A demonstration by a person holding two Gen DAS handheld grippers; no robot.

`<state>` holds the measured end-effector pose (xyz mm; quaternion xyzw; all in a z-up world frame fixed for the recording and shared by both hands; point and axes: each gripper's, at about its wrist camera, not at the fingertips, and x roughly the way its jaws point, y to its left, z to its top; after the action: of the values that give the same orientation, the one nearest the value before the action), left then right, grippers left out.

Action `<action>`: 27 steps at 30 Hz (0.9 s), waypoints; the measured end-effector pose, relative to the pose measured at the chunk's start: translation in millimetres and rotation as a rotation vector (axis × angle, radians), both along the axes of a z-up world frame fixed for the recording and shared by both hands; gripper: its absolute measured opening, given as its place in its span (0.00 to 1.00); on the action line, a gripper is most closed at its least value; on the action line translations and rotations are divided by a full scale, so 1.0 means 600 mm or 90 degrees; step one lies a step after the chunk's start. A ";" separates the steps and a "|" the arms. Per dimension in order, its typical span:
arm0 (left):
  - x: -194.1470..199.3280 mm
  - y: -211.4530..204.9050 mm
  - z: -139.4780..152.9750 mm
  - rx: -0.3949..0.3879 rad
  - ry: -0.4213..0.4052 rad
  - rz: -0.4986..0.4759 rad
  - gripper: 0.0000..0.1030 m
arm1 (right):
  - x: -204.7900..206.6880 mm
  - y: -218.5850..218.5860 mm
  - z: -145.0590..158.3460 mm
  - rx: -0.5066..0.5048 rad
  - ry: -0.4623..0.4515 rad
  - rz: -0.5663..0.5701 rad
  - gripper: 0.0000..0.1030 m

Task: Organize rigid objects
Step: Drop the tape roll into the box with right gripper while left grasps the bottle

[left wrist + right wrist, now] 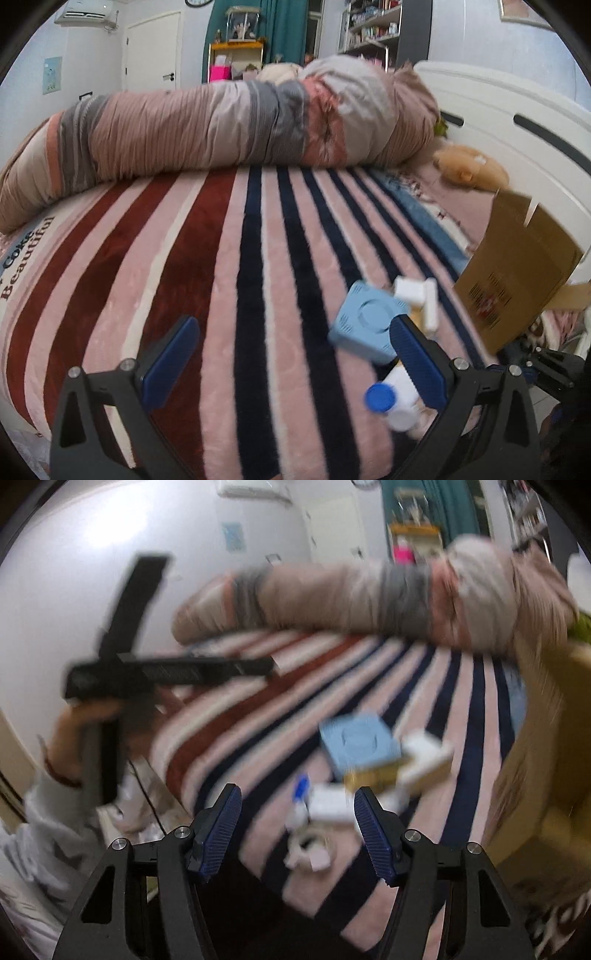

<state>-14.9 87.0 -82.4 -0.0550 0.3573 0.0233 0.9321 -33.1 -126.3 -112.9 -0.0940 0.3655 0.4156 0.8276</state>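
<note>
Right wrist view is blurred: my right gripper [297, 830], spread and empty, may knock the white bottle [325, 803] at lower center aside.

The striped bed [229, 258] carries a blue box [365, 325], white bottle [395, 402], cardboard box [517, 273] and rolled quilt [221, 125].

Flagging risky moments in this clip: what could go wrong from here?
The small items sit bunched together: closing on the light blue box could knock the white bottle with the blue cap or the white block. The right wrist view is motion-blurred, so the open right tongs may arrive misaligned.
</note>
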 end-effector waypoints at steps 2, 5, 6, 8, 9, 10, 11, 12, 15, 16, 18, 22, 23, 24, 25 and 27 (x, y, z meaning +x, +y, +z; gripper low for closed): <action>0.001 0.002 -0.016 0.006 0.002 -0.011 0.99 | 0.004 -0.003 -0.031 -0.021 0.024 -0.010 0.59; 0.000 0.004 -0.038 0.012 -0.008 -0.023 0.99 | 0.014 -0.008 -0.062 -0.026 0.069 -0.017 0.59; 0.001 0.004 -0.045 0.015 -0.008 -0.022 0.99 | 0.015 -0.008 -0.068 -0.027 0.078 -0.017 0.59; 0.002 0.003 -0.055 0.022 -0.004 -0.017 0.99 | 0.016 -0.005 -0.077 -0.032 0.081 -0.009 0.59; 0.002 0.002 -0.060 0.024 -0.001 -0.017 0.99 | 0.016 -0.001 -0.078 -0.038 0.078 -0.005 0.59; 0.004 0.001 -0.062 0.025 0.003 -0.018 0.99 | 0.015 0.003 -0.079 -0.045 0.073 -0.003 0.59; 0.005 0.002 -0.066 0.023 0.006 -0.021 0.99 | 0.014 0.009 -0.082 -0.055 0.064 0.002 0.59; 0.005 0.002 -0.069 0.018 0.009 -0.027 0.99 | 0.012 0.017 -0.085 -0.069 0.053 0.005 0.59; 0.004 0.002 -0.075 0.001 0.022 -0.040 0.99 | 0.007 0.034 -0.088 -0.126 0.009 -0.003 0.37; 0.003 0.002 -0.075 0.000 0.025 -0.043 0.99 | 0.006 0.037 -0.085 -0.128 0.008 -0.002 0.37; -0.001 -0.001 -0.077 -0.003 0.027 -0.056 0.99 | 0.010 0.034 -0.078 -0.120 0.012 -0.006 0.36; -0.012 -0.012 -0.086 -0.019 0.032 -0.102 0.99 | 0.011 0.015 -0.036 -0.113 -0.037 -0.021 0.36; -0.015 -0.015 -0.089 -0.029 0.031 -0.118 0.99 | 0.011 0.008 -0.020 -0.097 -0.042 -0.018 0.36; -0.017 -0.020 -0.092 -0.043 0.031 -0.139 0.99 | 0.016 0.007 -0.003 -0.079 -0.045 -0.014 0.36; -0.019 -0.027 -0.095 -0.052 0.031 -0.159 0.99 | 0.017 0.001 0.017 -0.061 -0.050 -0.011 0.36; -0.022 -0.047 -0.102 -0.058 0.034 -0.201 0.99 | 0.018 -0.016 0.076 -0.027 -0.085 -0.018 0.36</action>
<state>-28.4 58.9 -143.9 -0.0398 0.3869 -0.1381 0.9108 -22.2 -135.7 -67.5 -0.1334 0.3193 0.3887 0.8539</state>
